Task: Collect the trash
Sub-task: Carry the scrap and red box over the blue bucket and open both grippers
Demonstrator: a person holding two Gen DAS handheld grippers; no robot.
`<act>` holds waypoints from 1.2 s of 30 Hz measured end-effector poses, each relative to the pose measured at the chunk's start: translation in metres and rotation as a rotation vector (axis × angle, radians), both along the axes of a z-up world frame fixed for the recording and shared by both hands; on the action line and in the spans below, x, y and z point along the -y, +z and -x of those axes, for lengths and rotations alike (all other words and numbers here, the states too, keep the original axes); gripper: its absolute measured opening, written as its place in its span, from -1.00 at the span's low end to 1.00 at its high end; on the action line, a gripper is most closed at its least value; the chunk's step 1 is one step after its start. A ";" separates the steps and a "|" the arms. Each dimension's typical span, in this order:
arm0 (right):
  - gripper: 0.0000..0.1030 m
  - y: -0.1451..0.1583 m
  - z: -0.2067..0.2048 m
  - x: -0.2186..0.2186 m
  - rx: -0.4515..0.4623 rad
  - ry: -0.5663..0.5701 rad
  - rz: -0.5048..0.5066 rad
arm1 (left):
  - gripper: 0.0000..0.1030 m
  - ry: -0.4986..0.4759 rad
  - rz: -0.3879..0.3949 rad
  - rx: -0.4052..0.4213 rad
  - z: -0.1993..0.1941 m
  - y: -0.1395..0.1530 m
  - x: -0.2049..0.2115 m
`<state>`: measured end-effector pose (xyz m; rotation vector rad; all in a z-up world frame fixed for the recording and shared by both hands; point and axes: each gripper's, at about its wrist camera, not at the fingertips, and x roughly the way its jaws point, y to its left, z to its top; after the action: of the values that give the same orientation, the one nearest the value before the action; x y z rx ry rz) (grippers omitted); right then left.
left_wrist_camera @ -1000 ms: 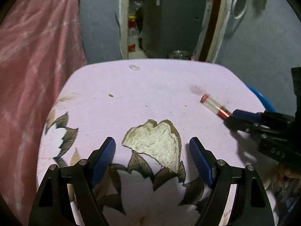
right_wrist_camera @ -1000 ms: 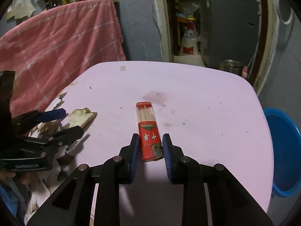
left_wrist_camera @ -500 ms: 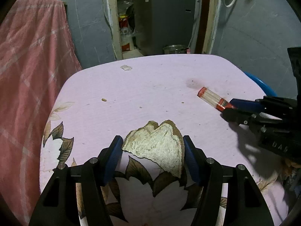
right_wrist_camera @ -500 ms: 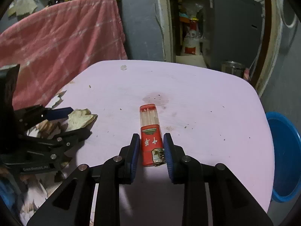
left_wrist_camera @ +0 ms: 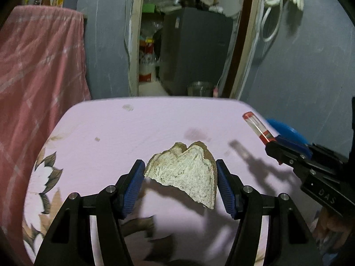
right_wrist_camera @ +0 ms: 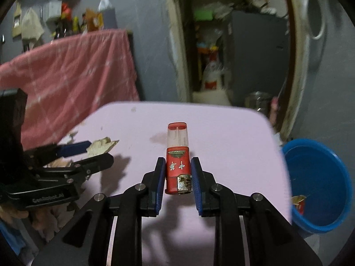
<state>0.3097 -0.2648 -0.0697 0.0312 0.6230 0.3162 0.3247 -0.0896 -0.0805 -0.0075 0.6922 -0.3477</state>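
Gripping from both sides, the left gripper (left_wrist_camera: 180, 182) has its blue fingers (left_wrist_camera: 133, 184) pressed against the edges of a torn scrap of cardboard (left_wrist_camera: 186, 173), about half open around that wide piece, and the scrap hangs clear of the table (left_wrist_camera: 111, 137) with its shadow underneath. Over on the right, the right gripper (right_wrist_camera: 177, 177) has its fingers nearly together, clamped on the red lower end of a lighter (right_wrist_camera: 178, 157); the clear tank and red cap point away from the camera, and this one too is up off the pink surface, shadow below it. From the left wrist view the same lighter pokes up out of those fingers at the table's right edge. Beside the table on the right sits a blue bucket (right_wrist_camera: 319, 181), low down, with a bit of red wrapper (right_wrist_camera: 298, 201) inside. Farther back, a pink cloth (right_wrist_camera: 73, 77) hangs on the left, and a doorway opens onto a grey fridge (left_wrist_camera: 195, 48).
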 end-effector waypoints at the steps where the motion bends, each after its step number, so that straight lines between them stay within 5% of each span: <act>1: -0.60 0.005 0.004 0.006 0.028 -0.020 -0.002 | 0.13 0.000 0.009 0.021 0.000 0.004 0.006; 11: -0.60 0.035 0.029 0.074 0.211 -0.190 -0.011 | 0.13 -0.061 0.096 0.191 0.006 0.040 0.078; 20: -0.59 0.042 0.040 0.162 0.284 -0.347 0.004 | 0.13 -0.118 0.161 0.274 -0.008 0.050 0.160; 36: -0.59 0.022 0.048 0.263 0.348 -0.506 0.032 | 0.13 -0.211 0.208 0.238 -0.037 0.036 0.277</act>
<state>0.2620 -0.5274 -0.0475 0.0991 0.2585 -0.1774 0.3618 -0.3667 -0.0445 -0.0898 0.4192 -0.6122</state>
